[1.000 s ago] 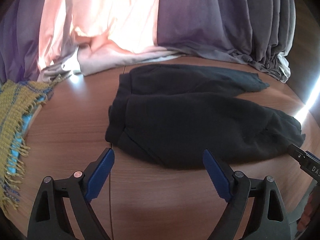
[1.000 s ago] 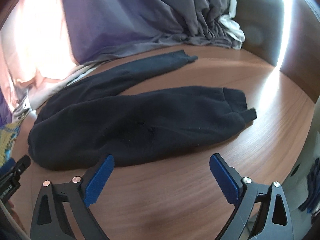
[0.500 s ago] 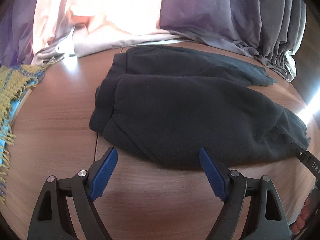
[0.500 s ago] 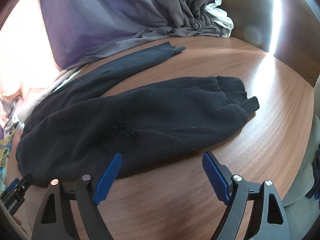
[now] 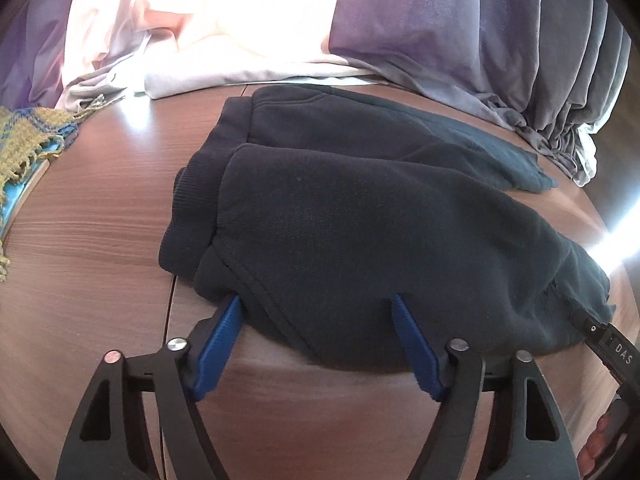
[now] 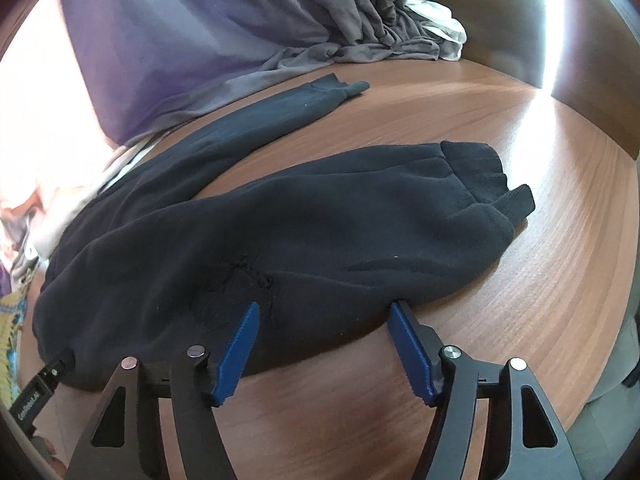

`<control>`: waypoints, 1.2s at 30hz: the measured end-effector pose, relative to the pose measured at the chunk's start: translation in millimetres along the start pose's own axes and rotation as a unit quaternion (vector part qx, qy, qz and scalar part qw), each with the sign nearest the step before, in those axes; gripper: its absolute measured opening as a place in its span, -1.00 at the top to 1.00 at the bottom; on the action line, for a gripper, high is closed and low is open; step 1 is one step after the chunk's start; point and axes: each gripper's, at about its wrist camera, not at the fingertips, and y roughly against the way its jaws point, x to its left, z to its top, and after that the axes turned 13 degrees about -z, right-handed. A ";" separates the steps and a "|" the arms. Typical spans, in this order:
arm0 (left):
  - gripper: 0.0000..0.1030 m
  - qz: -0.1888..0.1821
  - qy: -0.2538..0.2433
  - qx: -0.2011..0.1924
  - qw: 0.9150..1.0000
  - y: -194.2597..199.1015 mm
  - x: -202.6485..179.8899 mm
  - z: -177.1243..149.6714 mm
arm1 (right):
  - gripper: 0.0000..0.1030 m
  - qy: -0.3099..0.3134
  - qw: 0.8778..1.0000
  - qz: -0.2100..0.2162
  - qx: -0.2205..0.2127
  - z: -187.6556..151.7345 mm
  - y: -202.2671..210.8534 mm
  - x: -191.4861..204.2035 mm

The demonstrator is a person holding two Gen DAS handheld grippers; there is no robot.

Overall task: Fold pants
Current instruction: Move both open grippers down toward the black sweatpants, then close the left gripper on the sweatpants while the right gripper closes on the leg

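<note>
Dark pants (image 5: 360,216) lie spread across the wooden surface (image 5: 88,240), one leg folded over near the waistband, the other reaching toward the grey curtain (image 6: 224,20). The left hand-held gripper (image 5: 318,304) is closing, its blue pads straddling the near hem by the waistband. The right hand-held gripper (image 6: 324,308) is closing too, fabric between its pads, not yet pinched.

Pants (image 5: 360,220) flat on the table (image 5: 80,240), curtains (image 5: 440,32) behind, fringed cloth (image 5: 24,140) at far left.
</note>
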 end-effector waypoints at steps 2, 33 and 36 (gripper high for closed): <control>-0.12 -0.002 -0.007 -0.001 1.000 -0.1 -2.6 0.8 | -0.11 -0.005 1.000 -0.001 0.004 1.6 -2.6 -0.7; 0.69 0.012 -0.060 -0.007 0.998 69.5 -28.4 6.5 | 0.88 0.056 0.995 0.043 -0.073 32.4 86.9 -14.0; 0.69 0.013 -0.067 -0.013 0.998 80.8 -33.6 11.5 | 0.88 0.052 0.994 0.044 -0.085 37.8 96.7 -16.9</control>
